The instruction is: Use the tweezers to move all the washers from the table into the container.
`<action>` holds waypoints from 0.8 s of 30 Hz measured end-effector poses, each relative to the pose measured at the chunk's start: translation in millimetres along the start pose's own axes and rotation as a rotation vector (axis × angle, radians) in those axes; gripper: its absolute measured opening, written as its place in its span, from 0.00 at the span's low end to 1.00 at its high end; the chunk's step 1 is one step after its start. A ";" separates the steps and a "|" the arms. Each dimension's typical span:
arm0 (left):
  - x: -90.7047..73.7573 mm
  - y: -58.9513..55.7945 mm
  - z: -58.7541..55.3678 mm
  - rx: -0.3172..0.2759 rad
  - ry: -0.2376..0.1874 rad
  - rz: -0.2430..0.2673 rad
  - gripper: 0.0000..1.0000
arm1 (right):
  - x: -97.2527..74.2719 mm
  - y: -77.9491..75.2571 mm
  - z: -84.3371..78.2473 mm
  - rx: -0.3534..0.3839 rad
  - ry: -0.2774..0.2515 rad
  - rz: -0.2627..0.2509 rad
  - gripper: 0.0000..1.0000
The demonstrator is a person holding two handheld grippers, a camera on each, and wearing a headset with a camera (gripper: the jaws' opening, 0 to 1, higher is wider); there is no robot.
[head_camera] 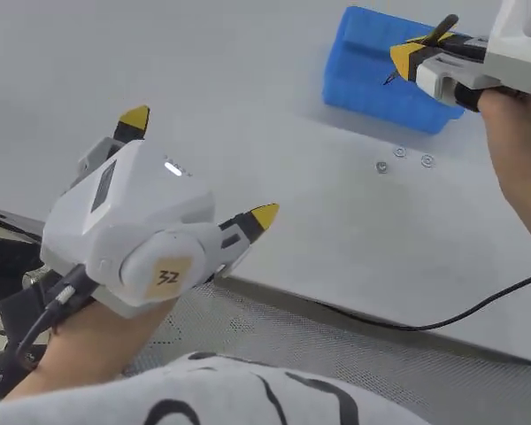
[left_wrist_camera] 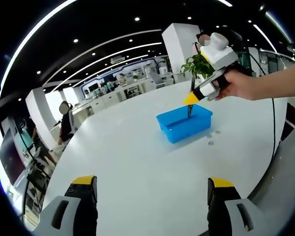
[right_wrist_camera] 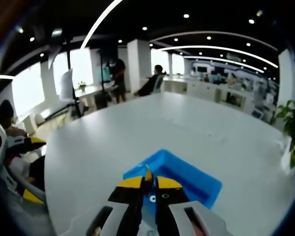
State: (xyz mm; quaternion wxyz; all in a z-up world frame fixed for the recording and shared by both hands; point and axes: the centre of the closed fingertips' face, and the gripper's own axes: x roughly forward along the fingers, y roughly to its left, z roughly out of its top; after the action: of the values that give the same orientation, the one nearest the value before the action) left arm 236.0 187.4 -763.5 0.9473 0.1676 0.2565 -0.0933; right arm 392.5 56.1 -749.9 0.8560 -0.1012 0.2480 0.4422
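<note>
Over the blue container (head_camera: 372,71), the tweezers (left_wrist_camera: 189,109) are clamped between the near-closed jaws of the right gripper (head_camera: 411,53), tips aimed down into it. Tip gap and any washer in it cannot be told. Three washers (head_camera: 400,152) are seen on the table (head_camera: 248,97) just beside the container. The left gripper (head_camera: 199,166) is held wide open and empty. Risk: a washer could be flicked away if pinched off-centre.

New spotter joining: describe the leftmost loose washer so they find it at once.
Find the blue container on the white table. On the bare tabletop just before its near wall lie three washers in a loose row. Take the leftmost washer: the middle washer and right washer both lie toward the person's right arm.
</note>
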 end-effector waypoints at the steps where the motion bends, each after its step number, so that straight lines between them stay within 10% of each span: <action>1: 0.0 -0.2 -0.1 0.000 0.001 -0.001 0.95 | -3.3 2.5 -0.7 0.000 -0.003 0.001 0.05; 24: 1.4 0.6 -4.3 0.011 0.018 -0.003 0.94 | -14.3 32.7 -71.8 0.061 0.135 -0.005 0.05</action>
State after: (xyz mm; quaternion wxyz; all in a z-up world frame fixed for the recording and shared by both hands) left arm 235.4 189.4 -767.4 0.9440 0.1732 0.2646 -0.0944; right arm 335.1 37.0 -802.5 0.8411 -0.1052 0.3180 0.4247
